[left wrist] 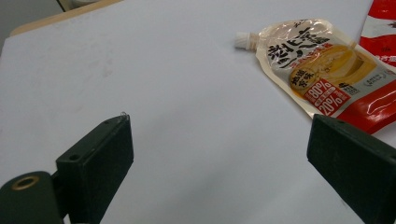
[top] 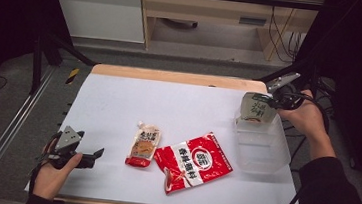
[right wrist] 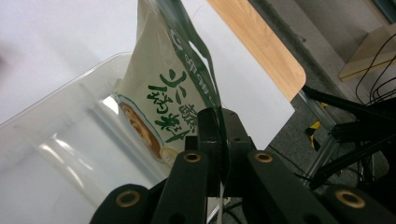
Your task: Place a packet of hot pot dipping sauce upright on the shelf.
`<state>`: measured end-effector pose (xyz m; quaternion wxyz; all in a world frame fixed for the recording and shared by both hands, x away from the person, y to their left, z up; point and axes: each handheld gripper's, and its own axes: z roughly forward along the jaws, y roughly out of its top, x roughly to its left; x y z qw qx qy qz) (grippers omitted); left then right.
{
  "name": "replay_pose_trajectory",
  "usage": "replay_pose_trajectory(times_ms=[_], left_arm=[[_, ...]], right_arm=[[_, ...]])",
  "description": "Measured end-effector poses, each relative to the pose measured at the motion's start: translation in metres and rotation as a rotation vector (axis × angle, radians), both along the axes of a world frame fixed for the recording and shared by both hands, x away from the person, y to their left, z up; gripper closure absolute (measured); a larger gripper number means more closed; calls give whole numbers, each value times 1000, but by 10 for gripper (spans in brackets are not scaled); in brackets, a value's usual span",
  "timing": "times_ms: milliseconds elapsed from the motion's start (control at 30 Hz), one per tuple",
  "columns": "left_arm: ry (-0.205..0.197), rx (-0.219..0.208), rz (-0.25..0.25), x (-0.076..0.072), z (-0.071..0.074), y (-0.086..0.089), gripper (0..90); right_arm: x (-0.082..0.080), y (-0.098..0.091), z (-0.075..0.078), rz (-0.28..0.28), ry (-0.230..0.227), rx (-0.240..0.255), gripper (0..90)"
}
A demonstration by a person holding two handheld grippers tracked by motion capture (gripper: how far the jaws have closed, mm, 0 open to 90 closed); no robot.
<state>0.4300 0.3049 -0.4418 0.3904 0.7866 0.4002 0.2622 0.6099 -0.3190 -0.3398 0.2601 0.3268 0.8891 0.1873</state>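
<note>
1. Holding the green-and-white pouch (top: pixel 256 107) by its edge, my right gripper (top: pixel 276 97) had its jaws pinched flat on the foil, with nothing else between them. In the right gripper view the pouch (right wrist: pixel 161 100) hung from my closed jaws, its printed face turned toward the clear plastic bin (right wrist: pixel 60 154).

2. That bin (top: pixel 264 153) stood at the right edge of the white table (top: pixel 168 106), and the pouch hung over its far end, the lower edge at or just inside the rim. I could not tell whether it touched the bottom. I judged this pouch to be mid-delivery: carried to the bin, not yet let go.

3. Inside the bin I could make out no other packet through the clear walls, so this looked like the first one going in.

4. My left gripper (top: pixel 83 157) waited near the front left corner of the table, its jaws wide apart and holding nothing. In the left gripper view bare table lay between them.

5. Two packets were left on the table. The yellow spouted pouch (top: pixel 143 146) lay flat near the middle, and in the left gripper view it (left wrist: pixel 322 70) sat ahead and to the right of my open jaws, apart from them. The red sachet (top: pixel 194 162) lay just beside it, touching or nearly so.

6. By my reckoning, about one third of the sorting was nearly done: release this pouch, then fetch the other two.
</note>
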Motion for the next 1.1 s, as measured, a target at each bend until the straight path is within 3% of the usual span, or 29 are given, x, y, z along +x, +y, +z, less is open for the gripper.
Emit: replay_pose_trajectory(times_ms=[233,367,500,633,800,1100], left_arm=[[-2,-2,0,0,0,1,70],[-3,2,-1,0,0,0,70],[-2,7,-5,0,0,-1,70],[-5,12,-7,0,1,-2,70],[-5,16,-12,0,0,-3,70],[-6,23,-18,0,0,-4,70]], right_arm=[[5,-2,-7,-46,-22,31,822],[4,0,-5,-56,-27,27,631],[-3,4,3,-63,-87,35,453],[-17,8,19,-59,-154,76,351],[-36,14,34,-39,-196,91,301],[-81,57,44,58,-223,129,235]])
